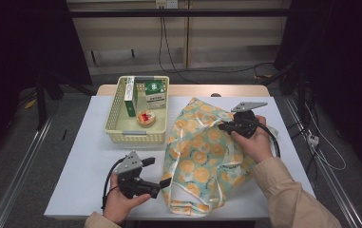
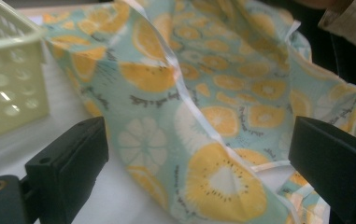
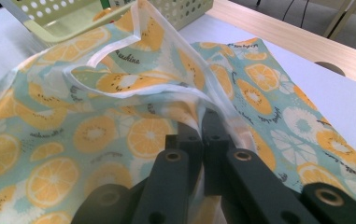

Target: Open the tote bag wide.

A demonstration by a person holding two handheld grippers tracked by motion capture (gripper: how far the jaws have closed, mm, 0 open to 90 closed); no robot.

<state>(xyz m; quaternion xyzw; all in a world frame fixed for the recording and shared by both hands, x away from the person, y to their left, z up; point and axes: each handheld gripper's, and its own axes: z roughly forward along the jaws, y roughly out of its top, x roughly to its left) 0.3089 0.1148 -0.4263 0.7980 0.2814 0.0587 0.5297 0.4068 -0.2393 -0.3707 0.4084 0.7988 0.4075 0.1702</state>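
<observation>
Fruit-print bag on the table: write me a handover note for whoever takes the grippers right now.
Right gripper: shut on the white-trimmed edge of the fruit-print bag, holding it up.
Left gripper: open, jaws wide, at the bag's near left edge, gripping nothing.
Basket: left of the bag, holding a green-and-white box, a second box and a small round tub.
Done: one side of the bag's edge is gripped.
Left, likely: grip the near edge with the left gripper and spread the bag open; the basket's items are not yet in it.
</observation>
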